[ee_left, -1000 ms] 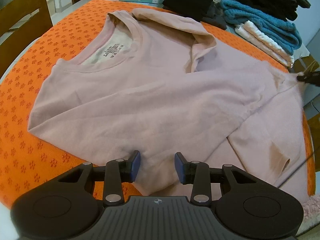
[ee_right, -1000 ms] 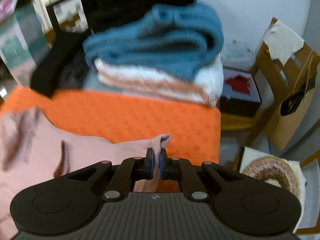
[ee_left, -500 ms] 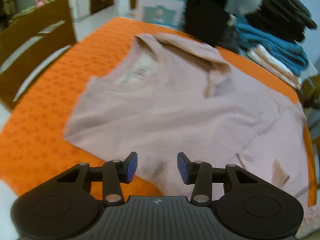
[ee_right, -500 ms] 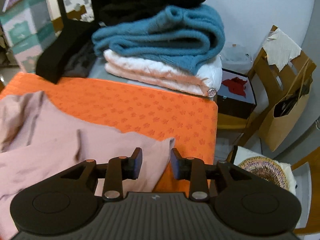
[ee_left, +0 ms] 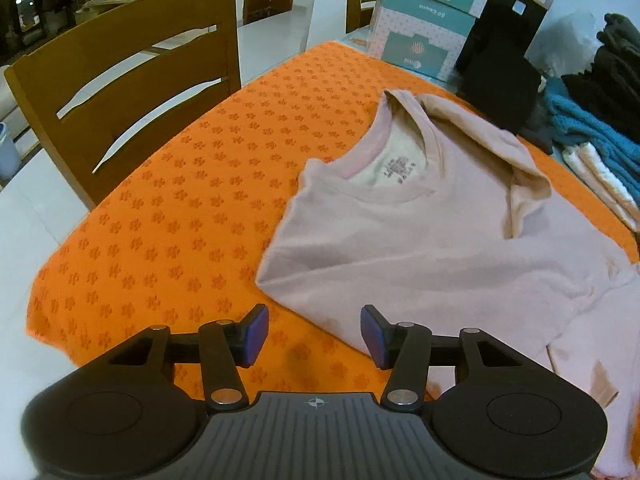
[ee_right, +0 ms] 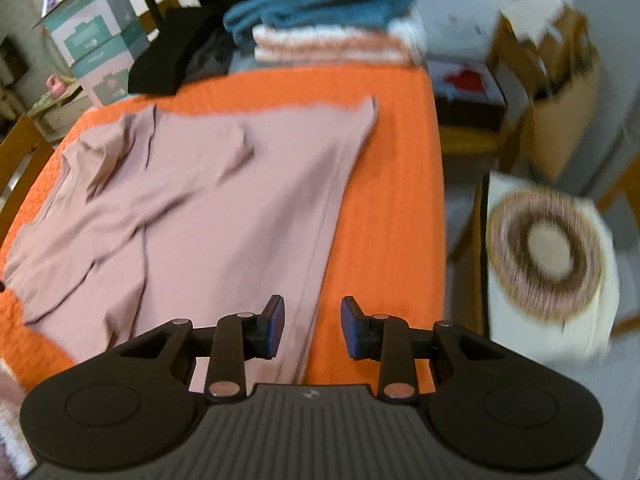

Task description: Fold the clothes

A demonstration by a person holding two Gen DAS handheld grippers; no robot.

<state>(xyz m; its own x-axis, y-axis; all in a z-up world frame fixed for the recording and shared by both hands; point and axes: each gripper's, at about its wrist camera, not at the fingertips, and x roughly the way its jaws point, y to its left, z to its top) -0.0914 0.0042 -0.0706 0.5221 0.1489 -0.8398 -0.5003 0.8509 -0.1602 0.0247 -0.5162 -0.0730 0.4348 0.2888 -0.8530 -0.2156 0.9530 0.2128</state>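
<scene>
- An orange tablecloth (ee_left: 192, 208) covers the table.
- A pink sweatshirt (ee_left: 432, 240) lies flat on the cloth, collar towards the boxes (ee_left: 424, 24), one sleeve folded across its chest.
- Folded clothes (ee_right: 332, 20) are stacked at the far edge.
- The left gripper (ee_left: 314, 334) is spread wide and empty, over the sweatshirt's near edge.
- The right gripper (ee_right: 312, 330) is likewise wide and empty, over the sweatshirt's edge.

The right wrist view is motion-smeared: the pink sweatshirt (ee_right: 208, 200) and folded pile (ee_right: 332, 28) lack detail. In the left wrist view the sweatshirt's (ee_left: 440, 248) right sleeve is cut off, its neck label (ee_left: 398, 168) too small to read
</scene>
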